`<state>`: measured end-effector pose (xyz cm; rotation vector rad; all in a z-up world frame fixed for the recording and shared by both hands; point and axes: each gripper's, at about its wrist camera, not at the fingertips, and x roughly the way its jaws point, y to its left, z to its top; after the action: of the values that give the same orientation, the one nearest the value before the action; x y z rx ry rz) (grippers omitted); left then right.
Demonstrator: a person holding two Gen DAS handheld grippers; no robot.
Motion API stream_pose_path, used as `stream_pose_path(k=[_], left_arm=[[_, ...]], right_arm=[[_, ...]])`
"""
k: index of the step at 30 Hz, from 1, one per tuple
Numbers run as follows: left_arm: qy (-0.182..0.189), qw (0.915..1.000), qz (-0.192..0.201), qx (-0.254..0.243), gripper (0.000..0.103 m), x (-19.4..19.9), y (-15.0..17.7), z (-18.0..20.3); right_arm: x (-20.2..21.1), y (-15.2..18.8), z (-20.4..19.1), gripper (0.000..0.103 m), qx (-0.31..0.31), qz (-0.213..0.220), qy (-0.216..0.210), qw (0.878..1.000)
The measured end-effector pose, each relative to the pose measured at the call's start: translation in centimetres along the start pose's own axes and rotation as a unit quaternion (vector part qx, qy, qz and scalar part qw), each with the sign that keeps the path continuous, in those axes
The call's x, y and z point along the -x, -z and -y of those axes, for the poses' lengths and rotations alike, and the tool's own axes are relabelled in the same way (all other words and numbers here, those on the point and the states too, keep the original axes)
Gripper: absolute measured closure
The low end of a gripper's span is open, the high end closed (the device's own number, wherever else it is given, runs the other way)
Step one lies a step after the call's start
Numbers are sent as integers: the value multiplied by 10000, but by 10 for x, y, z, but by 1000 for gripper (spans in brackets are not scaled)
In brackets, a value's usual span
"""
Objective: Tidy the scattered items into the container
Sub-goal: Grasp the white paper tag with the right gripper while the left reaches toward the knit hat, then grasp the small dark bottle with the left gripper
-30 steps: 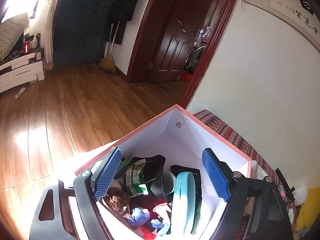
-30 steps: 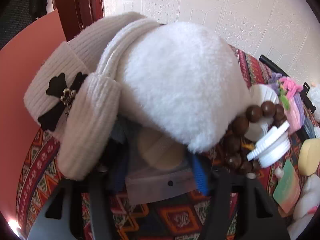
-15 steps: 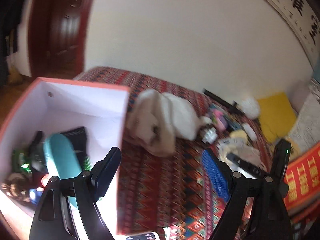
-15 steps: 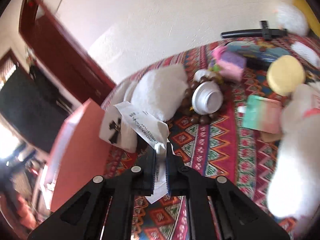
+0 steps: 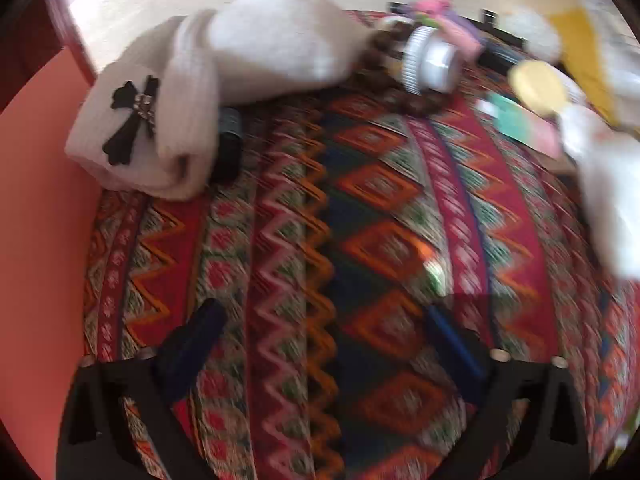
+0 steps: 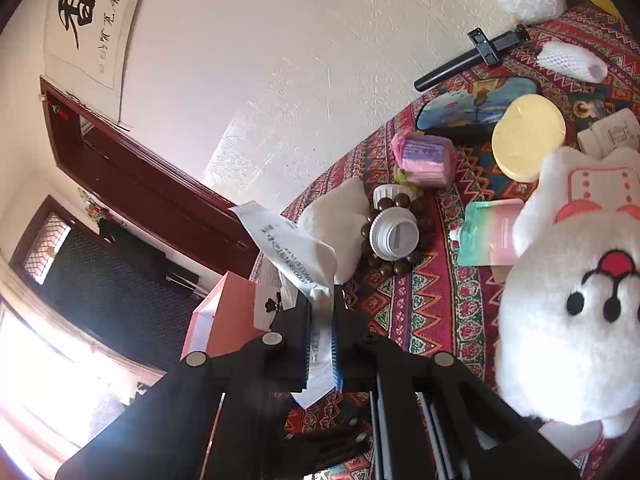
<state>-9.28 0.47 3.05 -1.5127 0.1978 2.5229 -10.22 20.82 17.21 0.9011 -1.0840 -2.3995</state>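
Note:
My left gripper (image 5: pixel 320 336) hangs over the bare patterned cloth (image 5: pixel 372 208), its jaws opening wide with nothing between them. Beyond it lie a white knit hat with a black bow (image 5: pixel 132 132), a small black cylinder (image 5: pixel 229 144), a white ribbed cap (image 5: pixel 430 60) on brown beads and a yellow round sponge (image 5: pixel 538 84). The orange box (image 5: pixel 40 240) stands at the left edge. My right gripper (image 6: pixel 320 320) is shut on a white printed sachet (image 6: pixel 288 244), held up above the cloth, with the orange box (image 6: pixel 224 320) just behind it to the left.
In the right wrist view a big white plush toy (image 6: pixel 572 300) fills the right side. Around it lie a green-pink pouch (image 6: pixel 492 232), a pink-purple roll (image 6: pixel 426 158), a blue eye mask (image 6: pixel 476 108) and a black handle (image 6: pixel 460 64) by the wall. A dark red door frame (image 6: pixel 160 184) stands behind the box.
My left gripper swung from above the box to the cloth, tipped downward and spread wider. My right gripper closed on the sachet by the hat, lifted it and rolled.

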Motion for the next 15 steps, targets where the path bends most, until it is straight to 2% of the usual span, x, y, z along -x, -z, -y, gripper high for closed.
stream_pose_path(k=[4,7,9,10,11,13,15], left_arm=[[18,9921,125,1249,0,-10,-30,-37],[137,9886,61,1498,1,-18,-56,-50],[113,9855,5,1691,14,-23,-73,-62],[42,9834,-13,1813,29,-24,-80,-68],[-33,9821,-28,1883,48,-25,-86,-72],[157,9814,-55,1914,75,-24,-93,-77],[481,9810,-175,1872,79,-21,-90,-76]], right_arm=[[0,-7,11,96,-107,3,-22,9999],[3,-13,22,96,-289,52,-101,9995],[8,-19,27,96,-370,144,-122,9991],[10,-22,29,96,-407,193,-138,9989],[12,-25,30,96,-441,234,-156,9986],[15,-28,33,96,-498,295,-170,9982],[16,-29,36,96,-549,304,-157,9979]])
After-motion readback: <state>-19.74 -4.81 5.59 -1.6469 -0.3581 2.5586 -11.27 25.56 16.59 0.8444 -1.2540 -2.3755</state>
